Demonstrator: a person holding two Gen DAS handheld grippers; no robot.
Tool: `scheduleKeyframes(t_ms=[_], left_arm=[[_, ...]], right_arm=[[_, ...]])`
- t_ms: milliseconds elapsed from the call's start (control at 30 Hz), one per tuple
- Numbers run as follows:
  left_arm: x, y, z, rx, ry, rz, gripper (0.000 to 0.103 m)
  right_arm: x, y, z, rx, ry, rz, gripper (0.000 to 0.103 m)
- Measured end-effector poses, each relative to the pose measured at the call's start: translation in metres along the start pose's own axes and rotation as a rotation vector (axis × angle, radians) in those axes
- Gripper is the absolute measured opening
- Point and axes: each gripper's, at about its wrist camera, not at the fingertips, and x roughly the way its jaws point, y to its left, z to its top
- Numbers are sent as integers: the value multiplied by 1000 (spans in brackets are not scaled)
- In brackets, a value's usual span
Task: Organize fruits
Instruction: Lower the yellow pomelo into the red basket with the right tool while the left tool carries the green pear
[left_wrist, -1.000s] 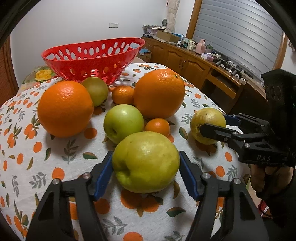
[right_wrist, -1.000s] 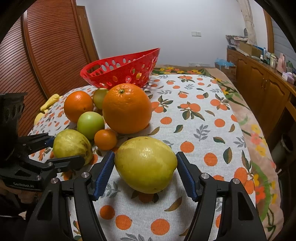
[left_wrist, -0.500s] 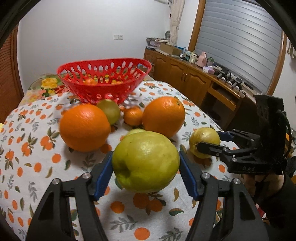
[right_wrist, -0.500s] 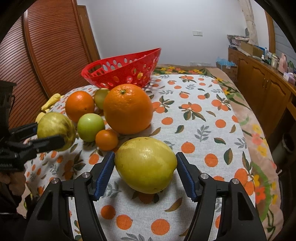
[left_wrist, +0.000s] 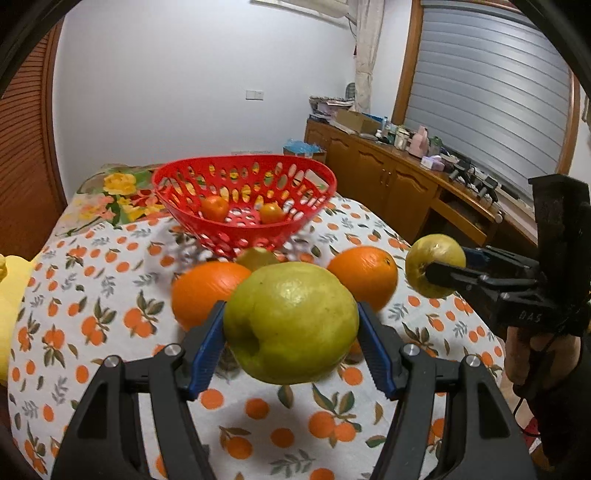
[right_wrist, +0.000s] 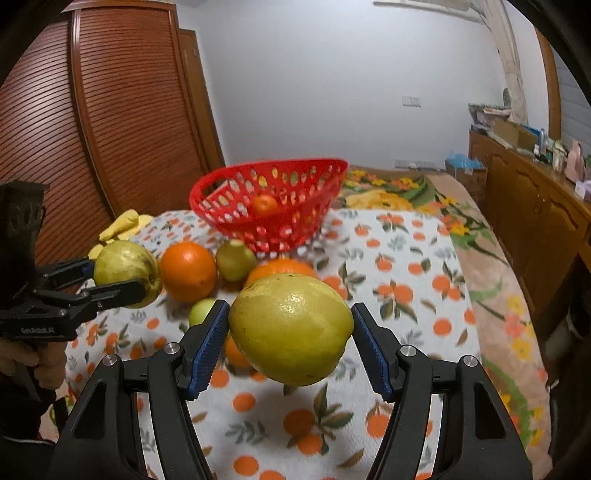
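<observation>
Gripping a yellow-green pear (left_wrist: 291, 323) in your left gripper (left_wrist: 291, 347), you hold it clear above the orange-print tablecloth (left_wrist: 92, 295), on the near side of the red basket (left_wrist: 243, 206); its dimpled end faces the camera, long axis roughly along the fingers. Your right gripper (right_wrist: 290, 339) clamps a second pear (right_wrist: 291, 328), also lifted, long axis running crosswise between the pads, narrower end to the right. Two oranges (left_wrist: 207, 291) lie between the pears and the basket, which holds two small tangerines (left_wrist: 214, 208).
</observation>
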Motion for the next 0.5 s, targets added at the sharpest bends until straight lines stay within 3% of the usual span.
scheduleKeyframes(t_ms=[500], left_arm=[[1, 32, 31, -14, -52, 34, 67]], right_arm=[[30, 16, 60, -64, -38, 40, 68]])
